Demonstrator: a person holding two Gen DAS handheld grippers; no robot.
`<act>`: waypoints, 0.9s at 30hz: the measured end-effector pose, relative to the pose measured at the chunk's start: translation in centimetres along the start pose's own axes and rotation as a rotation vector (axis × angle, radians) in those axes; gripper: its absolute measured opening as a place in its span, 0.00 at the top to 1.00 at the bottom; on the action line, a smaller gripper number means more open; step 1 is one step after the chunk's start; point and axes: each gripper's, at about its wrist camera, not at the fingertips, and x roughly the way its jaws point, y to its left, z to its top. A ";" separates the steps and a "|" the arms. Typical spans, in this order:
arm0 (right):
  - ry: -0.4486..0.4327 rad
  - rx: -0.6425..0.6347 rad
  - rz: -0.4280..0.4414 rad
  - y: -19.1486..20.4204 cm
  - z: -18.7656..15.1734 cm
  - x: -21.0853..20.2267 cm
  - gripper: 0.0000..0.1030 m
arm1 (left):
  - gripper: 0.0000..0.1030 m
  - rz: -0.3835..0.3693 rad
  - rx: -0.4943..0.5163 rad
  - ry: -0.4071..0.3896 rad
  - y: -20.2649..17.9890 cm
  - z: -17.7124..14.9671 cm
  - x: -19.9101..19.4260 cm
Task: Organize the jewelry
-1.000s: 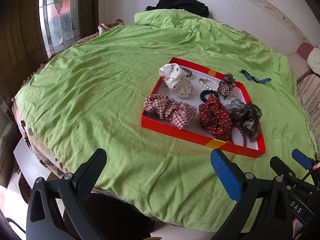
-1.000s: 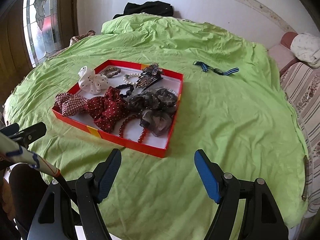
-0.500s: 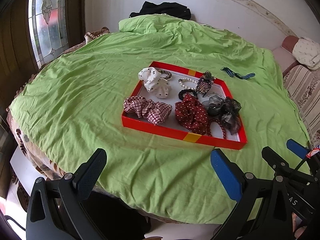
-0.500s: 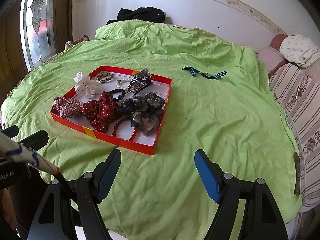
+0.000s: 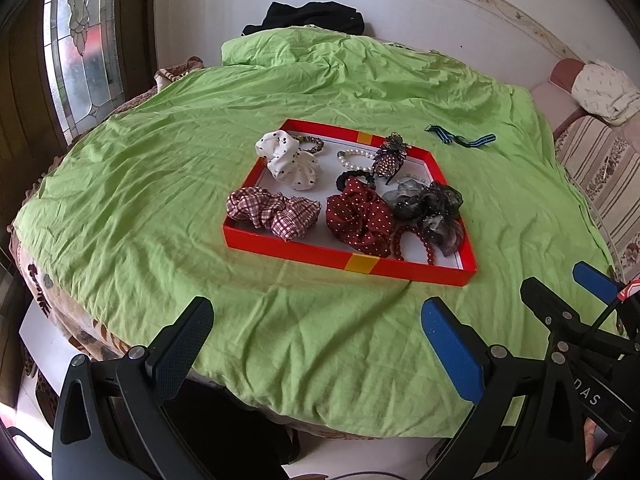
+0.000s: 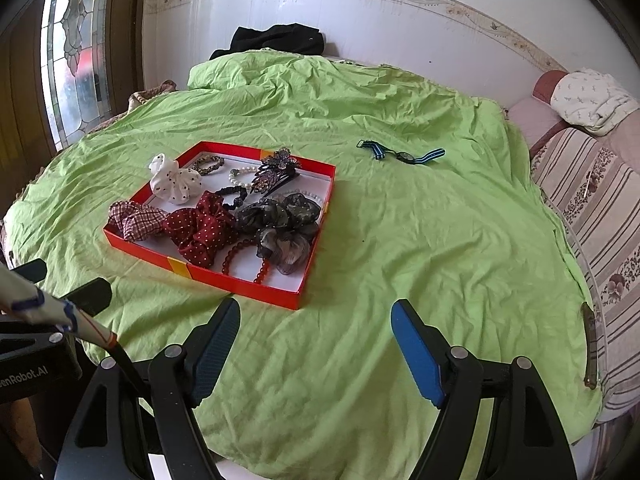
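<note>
Both tongs, left (image 5: 316, 344) and right (image 6: 316, 340), stand open and empty, drawn back from the red tray (image 5: 304, 250) at frame centre; striped watch (image 6: 402, 154) remains outside, upper right, unsorted.

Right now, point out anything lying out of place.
The striped watch lies alone on the green sheet, apart from the red tray that holds the other accessories. Nothing looks spilled or damaged.

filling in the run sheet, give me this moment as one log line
left hand-held gripper: open, empty | right hand-held gripper: open, empty | red tray: holds scrunchies, beads, hair clip | striped watch: loose on green sheet, outside tray
</note>
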 end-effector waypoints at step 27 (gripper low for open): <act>0.038 0.000 0.040 0.4 -0.8 1.8 0.20 | 0.00 0.050 -0.033 0.041 1.0 0.2 1.7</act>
